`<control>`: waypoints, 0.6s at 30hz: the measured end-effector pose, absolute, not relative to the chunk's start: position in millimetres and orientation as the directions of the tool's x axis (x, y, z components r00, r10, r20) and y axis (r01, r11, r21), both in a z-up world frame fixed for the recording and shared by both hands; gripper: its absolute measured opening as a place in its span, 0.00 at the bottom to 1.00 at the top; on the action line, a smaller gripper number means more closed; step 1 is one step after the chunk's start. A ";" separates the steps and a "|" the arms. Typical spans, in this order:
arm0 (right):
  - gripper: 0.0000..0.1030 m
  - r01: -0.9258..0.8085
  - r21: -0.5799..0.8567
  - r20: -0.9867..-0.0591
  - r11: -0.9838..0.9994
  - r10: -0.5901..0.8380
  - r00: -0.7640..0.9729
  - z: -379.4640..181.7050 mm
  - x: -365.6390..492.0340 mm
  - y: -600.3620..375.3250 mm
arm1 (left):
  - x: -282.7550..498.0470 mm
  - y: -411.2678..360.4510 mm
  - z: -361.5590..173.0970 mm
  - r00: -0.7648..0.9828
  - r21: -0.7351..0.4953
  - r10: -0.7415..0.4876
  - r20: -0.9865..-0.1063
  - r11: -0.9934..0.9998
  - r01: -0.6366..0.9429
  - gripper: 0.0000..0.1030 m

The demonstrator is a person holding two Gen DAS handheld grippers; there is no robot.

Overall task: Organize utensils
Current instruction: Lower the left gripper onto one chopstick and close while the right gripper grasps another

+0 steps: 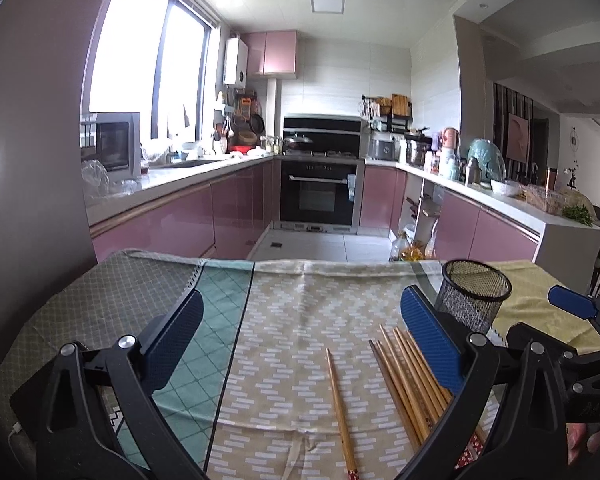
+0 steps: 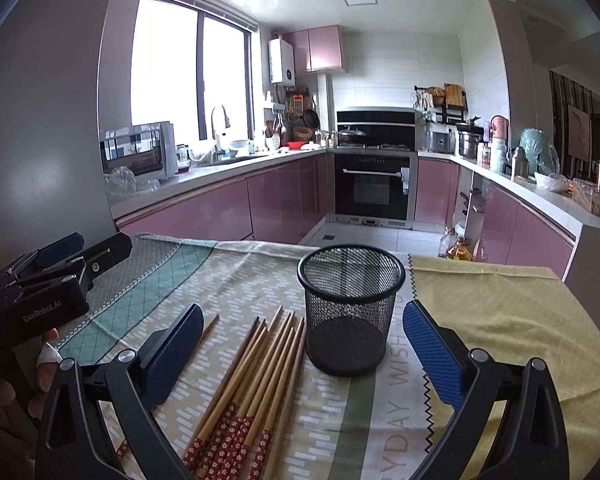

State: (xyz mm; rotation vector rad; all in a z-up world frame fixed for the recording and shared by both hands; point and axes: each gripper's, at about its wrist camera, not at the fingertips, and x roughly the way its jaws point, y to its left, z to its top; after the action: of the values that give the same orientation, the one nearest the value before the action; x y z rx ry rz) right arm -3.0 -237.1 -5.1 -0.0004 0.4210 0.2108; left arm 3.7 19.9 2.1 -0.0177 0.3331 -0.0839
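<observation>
Several wooden chopsticks [image 2: 256, 372] with red patterned ends lie in a loose bundle on the patterned tablecloth [image 2: 236, 280]. One single chopstick [image 1: 340, 404] lies apart, left of the bundle [image 1: 408, 380]. An empty black mesh cup [image 2: 350, 308] stands upright just right of the bundle; it also shows in the left wrist view as the mesh cup [image 1: 474, 294]. My right gripper [image 2: 302, 320] hovers open over the bundle and cup, holding nothing. My left gripper [image 1: 302, 304] is open and empty above the cloth, its right finger over the bundle. The left gripper [image 2: 56, 256] shows at the left edge.
The table's far edge [image 1: 300, 262] drops to a tiled kitchen floor with pink cabinets and an oven [image 1: 318, 196] beyond. Bottles [image 2: 458, 246] stand on the floor past the table's right corner. A yellow cloth [image 2: 500, 312] covers the table's right side. A person's hand [image 2: 44, 364] holds the left tool.
</observation>
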 end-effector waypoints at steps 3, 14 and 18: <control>0.94 -0.218 0.025 -0.458 0.976 0.205 0.865 -12.6 0.5 -235.3 | 11.6 19.7 -6.0 0.914 -0.029 -0.109 -0.392 0.994 0.106 0.95; 0.51 -0.275 0.024 -0.700 0.961 0.212 0.682 -52.3 35.8 -229.0 | 50.0 14.7 -59.6 0.721 -0.069 -0.217 -0.658 0.971 0.229 0.73; 0.37 -0.283 0.039 -0.745 0.958 0.217 0.631 -61.7 48.4 -225.8 | 60.2 6.9 -78.0 0.654 -0.098 -0.249 -0.715 0.961 0.259 0.58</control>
State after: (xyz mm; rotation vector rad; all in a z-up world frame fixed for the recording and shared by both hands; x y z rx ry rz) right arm 48.4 -225.8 -61.7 -0.0841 0.8411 0.2866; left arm 60.2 6.9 -78.0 0.0125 0.8088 -0.2878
